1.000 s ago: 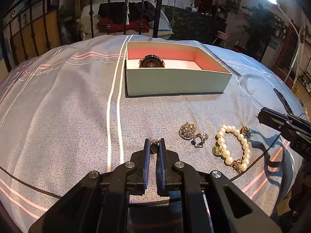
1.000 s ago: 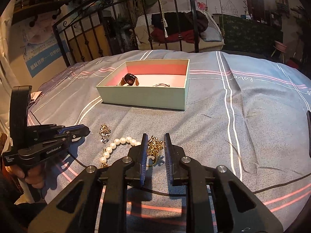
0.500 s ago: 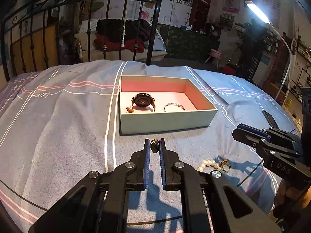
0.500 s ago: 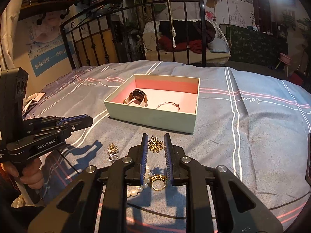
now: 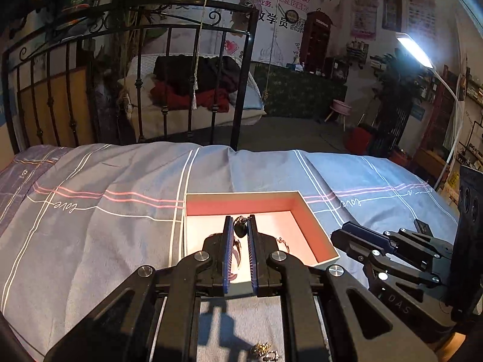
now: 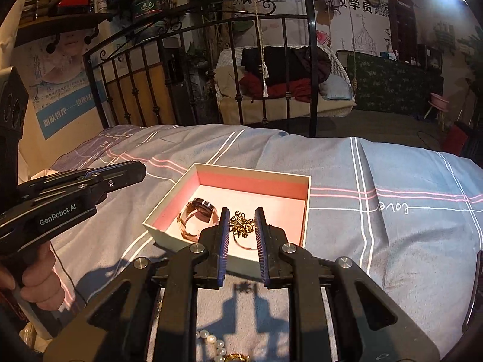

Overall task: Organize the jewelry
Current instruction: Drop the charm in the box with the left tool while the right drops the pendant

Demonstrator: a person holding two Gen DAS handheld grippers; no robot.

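Your left gripper (image 5: 240, 231) pinches a small dark earring; your right gripper (image 6: 241, 226) pinches a gold brooch (image 6: 240, 225), both above the open pink-lined box (image 6: 305, 208). Release early and either could miss onto the striped grey bedspread (image 6: 377, 241), in a dim, cluttered room
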